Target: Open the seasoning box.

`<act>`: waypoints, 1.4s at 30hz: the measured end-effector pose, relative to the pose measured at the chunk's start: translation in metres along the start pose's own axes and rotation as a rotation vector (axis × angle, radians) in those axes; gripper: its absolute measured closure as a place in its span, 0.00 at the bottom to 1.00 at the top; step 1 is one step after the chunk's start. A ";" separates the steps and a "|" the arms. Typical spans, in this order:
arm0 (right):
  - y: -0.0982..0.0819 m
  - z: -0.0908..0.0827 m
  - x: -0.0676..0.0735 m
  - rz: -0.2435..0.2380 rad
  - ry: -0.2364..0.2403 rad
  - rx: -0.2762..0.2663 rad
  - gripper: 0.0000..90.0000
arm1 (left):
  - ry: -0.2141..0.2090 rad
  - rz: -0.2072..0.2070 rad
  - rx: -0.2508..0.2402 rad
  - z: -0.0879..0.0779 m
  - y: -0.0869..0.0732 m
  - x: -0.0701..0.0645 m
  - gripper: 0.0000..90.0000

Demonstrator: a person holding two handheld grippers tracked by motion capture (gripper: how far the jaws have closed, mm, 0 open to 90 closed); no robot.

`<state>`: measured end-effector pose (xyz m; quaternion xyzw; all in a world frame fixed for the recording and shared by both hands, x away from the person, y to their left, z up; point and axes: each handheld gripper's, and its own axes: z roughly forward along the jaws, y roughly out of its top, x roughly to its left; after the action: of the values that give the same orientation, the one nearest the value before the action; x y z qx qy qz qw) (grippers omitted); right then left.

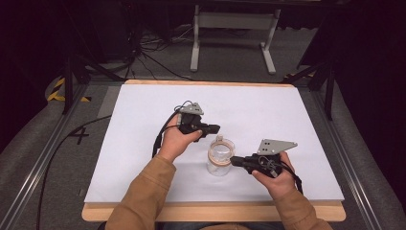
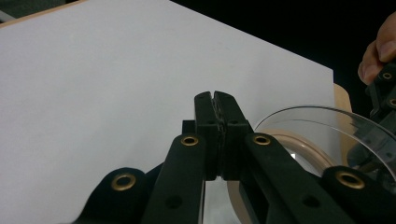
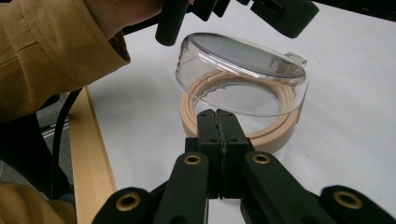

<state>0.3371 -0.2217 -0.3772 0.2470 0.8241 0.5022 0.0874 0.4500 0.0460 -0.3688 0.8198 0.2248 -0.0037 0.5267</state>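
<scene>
A: At table centre: right gripper (image 3: 222, 114) jaws together, tips against the jar's beige rim (image 3: 275, 135)?
B: Yes. Clear lid (image 3: 243, 77) sits tilted on it. Left gripper (image 2: 215, 100) also closed, empty, just beside the jar (image 1: 220, 158) on the white sheet (image 1: 143, 124).

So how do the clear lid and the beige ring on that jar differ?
The clear lid is see-through, while the beige ring is opaque. The lid sits tilted, raised on one side; the ring lies level around the jar's mouth. The lid is a domed cap with a small tab; the ring is an open band. Both are round and of similar width.
</scene>
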 end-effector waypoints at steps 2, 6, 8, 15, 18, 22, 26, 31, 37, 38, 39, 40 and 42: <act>0.001 -0.001 -0.001 -0.005 -0.003 -0.006 1.00 | 0.014 0.000 0.000 -0.007 0.000 -0.001 0.99; 0.004 -0.002 -0.001 -0.015 0.001 -0.022 1.00 | 0.027 -0.009 -0.015 -0.019 -0.002 -0.003 0.98; 0.006 -0.002 -0.002 -0.022 0.003 -0.031 1.00 | 0.037 -0.020 -0.024 -0.029 -0.003 -0.004 0.98; 0.013 -0.002 -0.006 -0.040 0.011 -0.055 1.00 | 0.070 -0.024 -0.029 -0.049 -0.008 -0.008 0.97; 0.016 -0.003 -0.008 -0.049 0.009 -0.073 1.00 | 0.076 -0.030 -0.050 -0.057 -0.009 -0.010 0.96; 0.020 -0.004 -0.009 -0.059 0.005 -0.088 1.00 | 0.090 -0.032 -0.050 -0.065 -0.013 -0.013 0.95; 0.025 -0.002 -0.012 -0.061 0.010 -0.099 1.00 | 0.116 -0.041 -0.042 -0.074 -0.018 -0.016 0.94; 0.029 -0.001 -0.016 -0.067 0.017 -0.112 1.00 | 0.138 -0.052 -0.036 -0.084 -0.023 -0.019 0.94; 0.036 -0.001 -0.025 -0.065 0.011 -0.132 1.00 | 0.170 -0.066 -0.042 -0.099 -0.033 -0.021 0.93; 0.037 -0.001 -0.026 -0.058 0.010 -0.134 1.00 | 0.173 -0.067 -0.042 -0.101 -0.034 -0.021 0.93; 0.037 0.000 -0.028 -0.058 0.008 -0.135 1.00 | 0.180 -0.074 -0.045 -0.103 -0.036 -0.021 0.93; 0.038 0.000 -0.030 -0.056 0.008 -0.138 1.00 | 0.181 -0.075 -0.047 -0.105 -0.038 -0.021 0.93; 0.039 0.003 -0.032 -0.054 0.008 -0.139 1.00 | 0.188 -0.080 -0.044 -0.108 -0.040 -0.021 0.93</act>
<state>0.3783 -0.2212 -0.3478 0.2161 0.7938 0.5568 0.1143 0.3915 0.1457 -0.3498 0.7952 0.3058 0.0568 0.5205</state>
